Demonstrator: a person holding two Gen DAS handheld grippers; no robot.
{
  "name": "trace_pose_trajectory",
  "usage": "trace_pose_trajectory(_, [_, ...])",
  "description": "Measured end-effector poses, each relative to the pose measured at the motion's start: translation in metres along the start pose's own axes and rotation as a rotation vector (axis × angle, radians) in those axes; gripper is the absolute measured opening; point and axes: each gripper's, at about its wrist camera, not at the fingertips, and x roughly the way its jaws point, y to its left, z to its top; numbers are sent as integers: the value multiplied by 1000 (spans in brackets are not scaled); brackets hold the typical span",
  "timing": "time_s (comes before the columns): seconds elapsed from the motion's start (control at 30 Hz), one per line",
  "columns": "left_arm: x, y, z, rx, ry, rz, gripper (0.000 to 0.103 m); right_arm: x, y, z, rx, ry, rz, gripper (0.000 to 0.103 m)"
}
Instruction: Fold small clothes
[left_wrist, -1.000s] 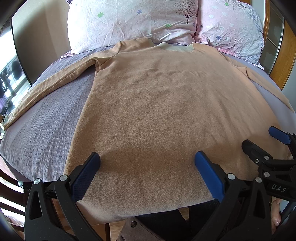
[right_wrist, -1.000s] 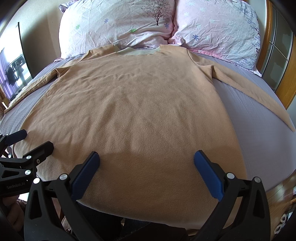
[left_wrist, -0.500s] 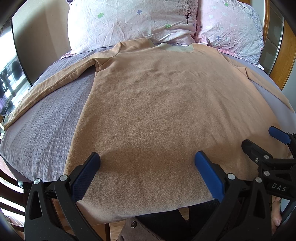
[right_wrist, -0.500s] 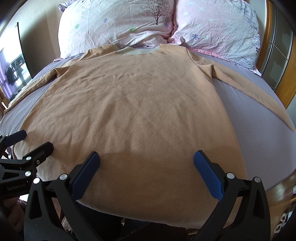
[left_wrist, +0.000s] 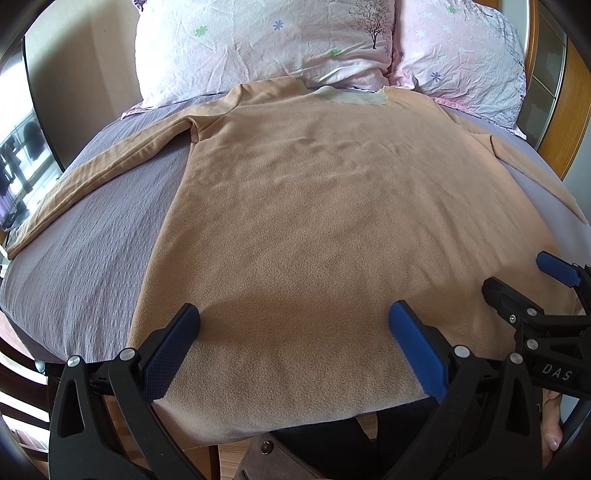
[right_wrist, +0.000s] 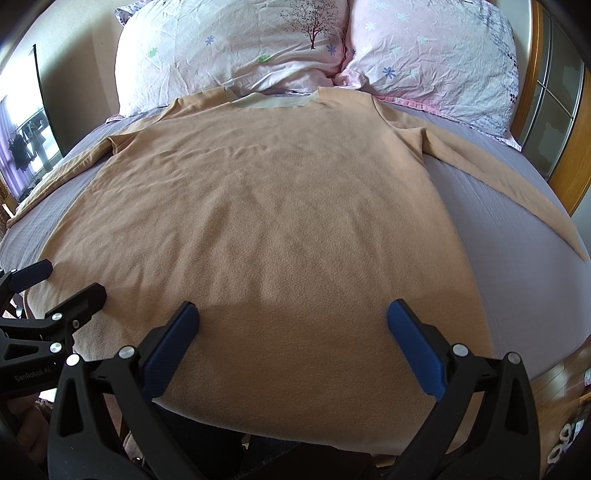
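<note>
A tan long-sleeved fleece top (left_wrist: 332, 221) lies flat on the bed, collar toward the pillows, both sleeves spread out to the sides; it also fills the right wrist view (right_wrist: 266, 221). My left gripper (left_wrist: 295, 332) is open and empty above the left part of the hem. My right gripper (right_wrist: 291, 332) is open and empty above the right part of the hem. Each gripper shows at the edge of the other's view, the right gripper (left_wrist: 524, 291) and the left gripper (right_wrist: 55, 284).
A grey-purple bedsheet (left_wrist: 92, 251) covers the bed. Two floral pillows (right_wrist: 236, 40) lean at the head. A wooden headboard frame (right_wrist: 580, 147) stands on the right. The bed's near edge lies just under the hem, with the person's legs below it.
</note>
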Motion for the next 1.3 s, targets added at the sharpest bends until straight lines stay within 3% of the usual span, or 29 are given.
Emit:
trace_pose_trajectory(0.9, [0, 0, 0, 0, -3, 0, 102, -2, 4, 0, -1, -5, -2, 101])
trace_pose_trajectory(1.0, [0, 0, 0, 0, -2, 2, 102, -2, 3, -4, -28, -56, 17, 101])
trace_pose_trajectory(1.07, [0, 1, 0, 0, -4, 2, 102, -2, -8, -6, -70, -97, 74, 101])
trace_pose_trajectory(1.13, [1, 2, 0, 9, -9, -4, 102, -7, -38, 2, 19, -114, 98, 101])
trace_pose_trajectory(1.23, [1, 0, 1, 22, -4, -19, 102, -24, -125, 20, 320, -202, 99, 101])
trace_pose_trajectory(1.3, [0, 1, 2, 24, -8, -36, 102, -32, -201, 26, 573, -240, 65, 93])
